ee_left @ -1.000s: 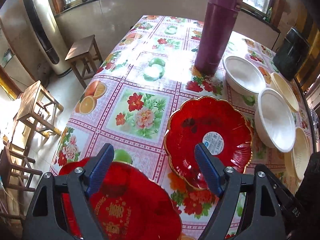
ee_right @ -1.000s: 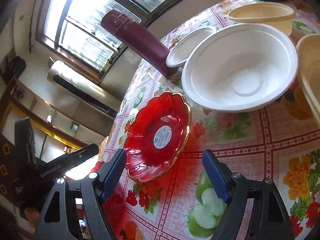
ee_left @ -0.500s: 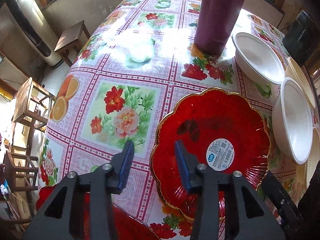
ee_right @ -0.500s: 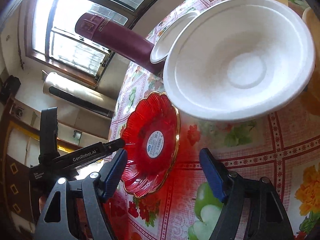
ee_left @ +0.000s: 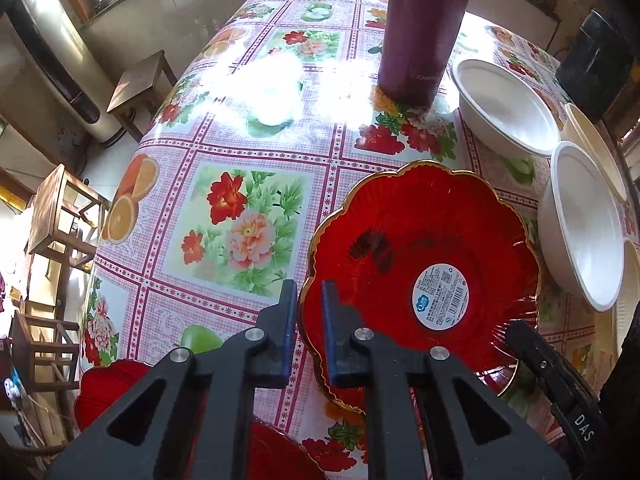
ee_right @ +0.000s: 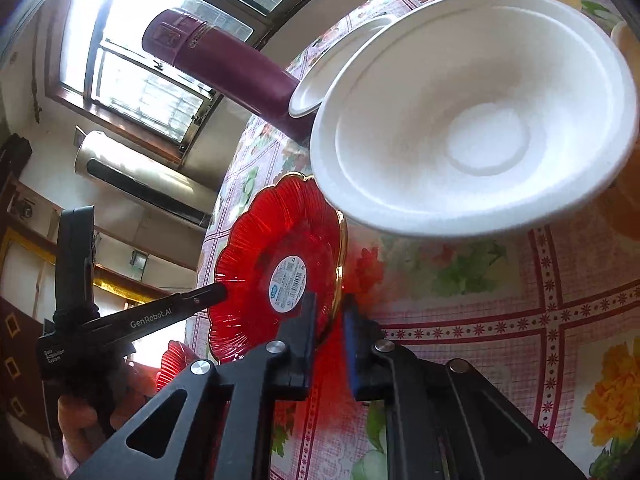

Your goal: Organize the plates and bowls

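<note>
A red scalloped plate with a gold rim and a round sticker lies on the flowered tablecloth. My left gripper has its jaws closing on the plate's left rim, and the blue pads pinch it. My right gripper has its jaws closing on the opposite rim of the same plate, which sits between its pads. Each gripper shows in the other's view: the right gripper and the left gripper. Two white bowls sit to the right of the plate.
More red plates lie at the near left table edge. A maroon thermos stands behind the plate. Cream bowls and a black object line the right side. Wooden stools stand on the floor to the left.
Both grippers went from wide open to shut on opposite rims of the red plate. The left one moved forward and down from over the near red plates.
</note>
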### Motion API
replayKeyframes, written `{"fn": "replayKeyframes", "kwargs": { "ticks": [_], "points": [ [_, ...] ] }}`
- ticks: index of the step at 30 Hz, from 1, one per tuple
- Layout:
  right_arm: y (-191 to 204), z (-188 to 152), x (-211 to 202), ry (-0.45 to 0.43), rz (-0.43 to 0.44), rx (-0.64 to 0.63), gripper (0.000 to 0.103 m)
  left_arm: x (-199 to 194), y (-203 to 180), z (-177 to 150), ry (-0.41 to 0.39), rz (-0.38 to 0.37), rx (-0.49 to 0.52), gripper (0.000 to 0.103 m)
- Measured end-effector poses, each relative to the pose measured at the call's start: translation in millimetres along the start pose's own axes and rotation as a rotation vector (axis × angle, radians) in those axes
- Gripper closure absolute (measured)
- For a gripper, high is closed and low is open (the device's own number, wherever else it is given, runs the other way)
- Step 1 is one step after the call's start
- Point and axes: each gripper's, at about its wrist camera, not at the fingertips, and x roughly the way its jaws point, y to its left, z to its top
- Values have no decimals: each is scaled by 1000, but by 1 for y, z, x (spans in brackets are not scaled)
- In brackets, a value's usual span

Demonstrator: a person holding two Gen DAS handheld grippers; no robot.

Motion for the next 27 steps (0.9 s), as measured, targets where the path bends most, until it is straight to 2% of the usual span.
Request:
{"fn": "replayKeyframes", "kwargs": {
  "ticks": [8,15,22,27],
  "points": [
    [28,-10,-28,-87,90,-137,91,-48,25,-14,-112,-14,-31,93],
    [69,-34,-41,-117,181,-302,91,-86,56,-58,-203,37,-62,93],
    [109,-74,-32,-72,167,-491,88,-82,84,-112,-169,97,-94,92],
    [124,-96,-23,-30,163,-579,89,-61,91,-138,-107,91,-104,92]
  ]
}}
